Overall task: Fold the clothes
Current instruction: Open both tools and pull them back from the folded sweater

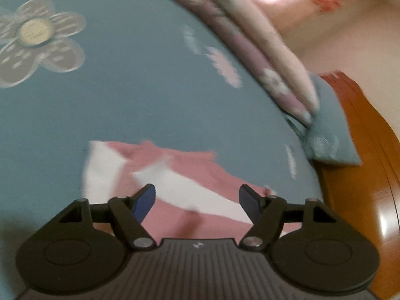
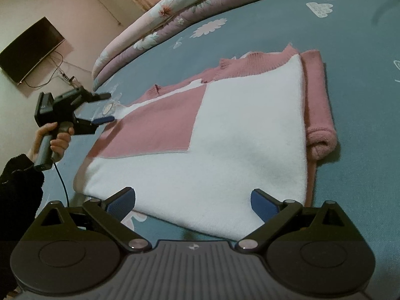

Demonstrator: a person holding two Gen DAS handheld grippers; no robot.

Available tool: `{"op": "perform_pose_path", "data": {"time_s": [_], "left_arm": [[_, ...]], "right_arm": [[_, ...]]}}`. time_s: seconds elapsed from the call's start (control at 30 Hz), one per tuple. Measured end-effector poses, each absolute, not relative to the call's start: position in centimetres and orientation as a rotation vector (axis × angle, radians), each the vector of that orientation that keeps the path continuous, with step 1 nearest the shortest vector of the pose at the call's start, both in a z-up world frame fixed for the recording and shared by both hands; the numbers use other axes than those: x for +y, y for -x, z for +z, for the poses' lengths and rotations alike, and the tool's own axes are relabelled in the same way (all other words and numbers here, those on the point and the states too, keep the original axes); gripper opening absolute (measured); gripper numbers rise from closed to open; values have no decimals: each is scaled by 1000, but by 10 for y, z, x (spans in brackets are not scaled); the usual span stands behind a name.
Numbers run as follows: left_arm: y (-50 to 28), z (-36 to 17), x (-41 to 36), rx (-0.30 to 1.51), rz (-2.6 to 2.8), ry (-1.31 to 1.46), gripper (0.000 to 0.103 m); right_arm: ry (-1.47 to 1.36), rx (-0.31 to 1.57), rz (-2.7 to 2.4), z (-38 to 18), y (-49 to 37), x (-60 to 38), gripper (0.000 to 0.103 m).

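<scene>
Pink and white knit makes up the sweater, which is laid flat on the blue flowered bedsheet, with a rolled quilt lying well beyond it. One sleeve is seen already turned in along the right edge of the garment, where it is doubled back into a thick roll at the near end. The body is smoothed out, its white panel facing up and the ribbed pink neckline pointing away from the right wrist camera.

The left gripper is held with its jaws spread wide and nothing between them; in the right wrist view it is seen at the sweater's far left edge, gripped by a hand in a dark sleeve. The right gripper is likewise spread wide and empty, hovering just over the near hem.

The task is judged to be partly done: one side is folded in, while the left side is apparently not yet brought over, and the final fold of hem toward neckline is still left. Whether a left sleeve is tucked underneath cannot be told.
</scene>
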State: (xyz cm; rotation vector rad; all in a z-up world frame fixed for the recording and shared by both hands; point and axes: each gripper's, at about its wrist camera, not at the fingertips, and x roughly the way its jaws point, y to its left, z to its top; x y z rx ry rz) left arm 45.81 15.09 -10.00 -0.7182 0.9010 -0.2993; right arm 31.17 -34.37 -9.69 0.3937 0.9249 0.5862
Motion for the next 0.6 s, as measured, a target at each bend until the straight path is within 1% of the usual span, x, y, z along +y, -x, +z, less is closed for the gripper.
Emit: {"op": "perform_pose_path", "data": {"time_s": [0.17,0.23,0.27,0.3,0.37,0.43,0.6], "left_arm": [[-460,-104,103,951,-469,624,78],[-464,-110,90,960,-475,570,79],[-471,-114,92,974,-433,549,78],[-477,-119,97,979,-411,588,76],[-487,-121,108,973,-363,682,76],[-490,-106,110,919,-272,649,75],[-488,-99,80,954,-487,704,78]], "right_arm": [[-409,919,593,-98,-316,-341,101],[-397,920,588,-98,-318,-336,101],[-392,921,587,-98,-318,-335,101],[-388,920,587,-98,-319,-334,101],[-393,919,589,-98,-319,-334,101],[-397,919,590,-98,-319,-335,101],[-388,919,590,-98,-319,-333,101]]}}
